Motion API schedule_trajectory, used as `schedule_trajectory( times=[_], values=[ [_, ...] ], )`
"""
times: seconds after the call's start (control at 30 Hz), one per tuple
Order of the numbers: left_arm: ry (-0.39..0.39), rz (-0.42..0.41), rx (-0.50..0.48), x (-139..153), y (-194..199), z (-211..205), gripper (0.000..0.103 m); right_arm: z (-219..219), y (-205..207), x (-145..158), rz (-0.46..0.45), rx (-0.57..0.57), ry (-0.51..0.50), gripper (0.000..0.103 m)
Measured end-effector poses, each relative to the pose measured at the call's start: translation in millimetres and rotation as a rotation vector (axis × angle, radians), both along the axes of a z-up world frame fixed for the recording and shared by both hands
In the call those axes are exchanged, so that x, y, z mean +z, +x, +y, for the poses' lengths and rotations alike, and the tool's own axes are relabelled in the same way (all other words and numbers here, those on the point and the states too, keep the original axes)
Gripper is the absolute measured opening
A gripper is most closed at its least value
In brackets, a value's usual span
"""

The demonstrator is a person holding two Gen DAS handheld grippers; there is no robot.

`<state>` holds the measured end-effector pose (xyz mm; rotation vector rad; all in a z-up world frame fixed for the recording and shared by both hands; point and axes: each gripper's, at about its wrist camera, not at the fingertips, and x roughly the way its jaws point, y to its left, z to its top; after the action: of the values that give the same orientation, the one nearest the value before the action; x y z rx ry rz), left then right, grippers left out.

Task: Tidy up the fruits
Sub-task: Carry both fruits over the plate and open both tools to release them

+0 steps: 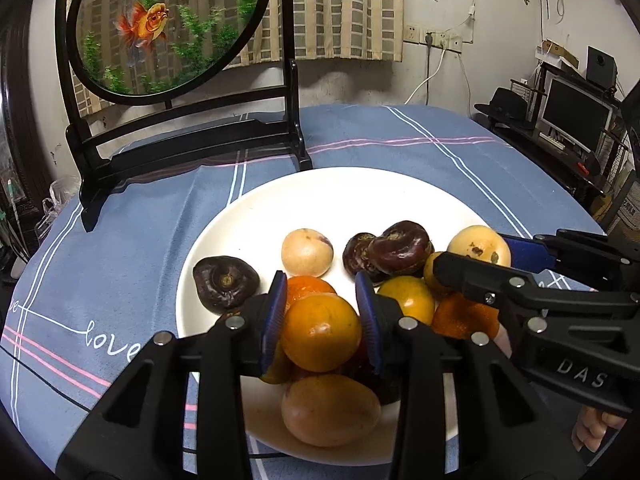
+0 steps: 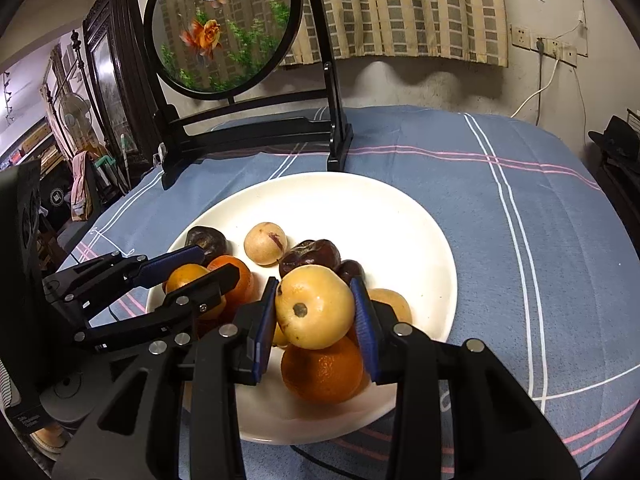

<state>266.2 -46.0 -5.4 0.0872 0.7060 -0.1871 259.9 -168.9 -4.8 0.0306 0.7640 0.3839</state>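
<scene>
A white plate on the blue tablecloth holds several fruits: oranges, pale yellow fruits and dark purple ones. My left gripper is shut on a small orange fruit over the near side of the plate. My right gripper is shut on a pale yellow fruit above an orange. In the left wrist view the right gripper enters from the right with that yellow fruit. In the right wrist view the left gripper enters from the left.
A black wooden stand with a round goldfish screen stands at the back of the table. The blue striped tablecloth surrounds the plate. A desk with a monitor is beyond the table's right edge.
</scene>
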Motion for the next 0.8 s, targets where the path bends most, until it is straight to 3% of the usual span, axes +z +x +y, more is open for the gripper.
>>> schedule_trajectory(
  times=[0.2,0.3,0.37,0.8],
  values=[
    [0.011,-0.011,0.053,-2.4,3.6,6.8,0.063,-1.1,1.9,-0.5,-0.014,0.002,0.002,0.039],
    [0.003,-0.02,0.077,-0.2,3.0,11.6,0.069,-5.3,0.2,1.3,-0.042,-0.045,-0.021,0.062],
    [-0.004,-0.037,0.093,2.5,1.2,14.2,0.08,-9.3,-1.5,4.2,-0.063,-0.052,-0.011,0.064],
    [0.067,-0.128,0.082,16.8,-19.0,6.3,0.095,-11.4,-14.5,15.1,-0.075,-0.042,0.021,0.067]
  ],
)
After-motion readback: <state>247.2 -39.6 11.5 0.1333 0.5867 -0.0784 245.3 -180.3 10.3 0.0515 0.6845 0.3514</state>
